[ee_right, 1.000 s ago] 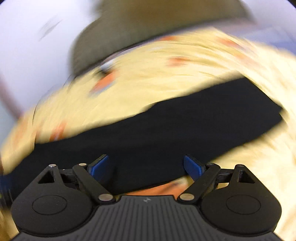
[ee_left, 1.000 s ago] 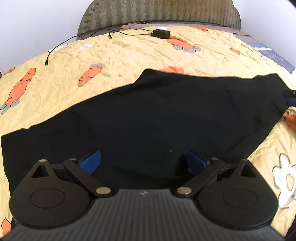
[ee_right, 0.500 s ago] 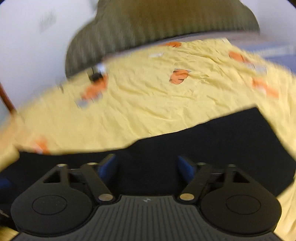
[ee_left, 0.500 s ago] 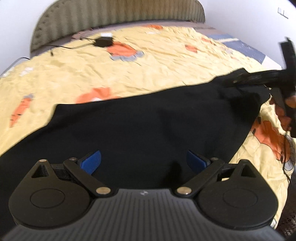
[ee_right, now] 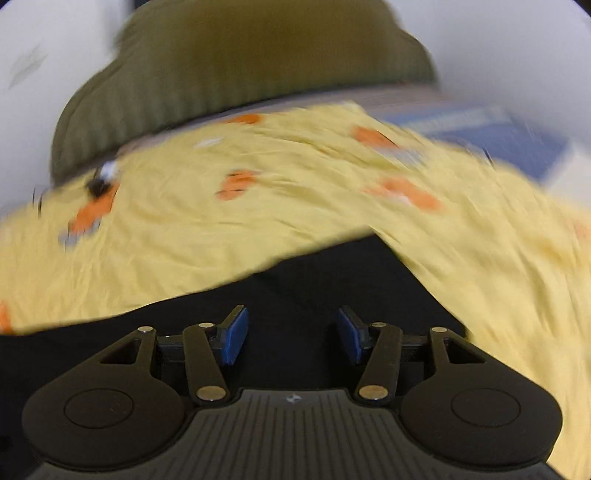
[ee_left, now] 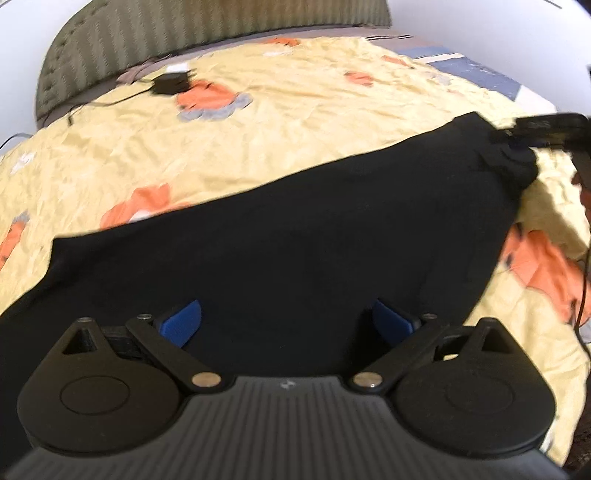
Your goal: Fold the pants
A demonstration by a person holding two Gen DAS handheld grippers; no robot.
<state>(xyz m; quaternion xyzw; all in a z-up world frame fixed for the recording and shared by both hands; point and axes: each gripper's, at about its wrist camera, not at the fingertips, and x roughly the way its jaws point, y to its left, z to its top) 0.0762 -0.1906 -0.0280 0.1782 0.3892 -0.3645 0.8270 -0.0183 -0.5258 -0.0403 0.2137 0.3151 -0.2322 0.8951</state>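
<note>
Bed, yellow sheet (ee_left: 295,122). Right gripper (ee_right: 291,338) half closed over pants (ee_left: 295,240) corner, clamp unclear; could slip. Left gripper (ee_left: 286,319) apart.

The pants (ee_left: 288,236) were a matt black cloth, smooth and soft-looking, with almost no sheen. Under them the bedsheet (ee_left: 295,122) was a thin yellow cloth, finely creased all over, printed with flat orange and grey shapes. At twelve o'clock the headboard (ee_left: 207,33) looked padded, in a dull olive fabric with ribbed stitching. The left gripper (ee_left: 288,321) was matt black plastic, its housing ridged, with small shiny metal pivot pins and blue pads (ee_left: 183,321) of a textured rubbery finish. The right gripper (ee_right: 291,334) showed the same matt plastic, bright pins and blue pads. The charger brick (ee_left: 170,83) at eleven o'clock looked like plain black plastic.
</note>
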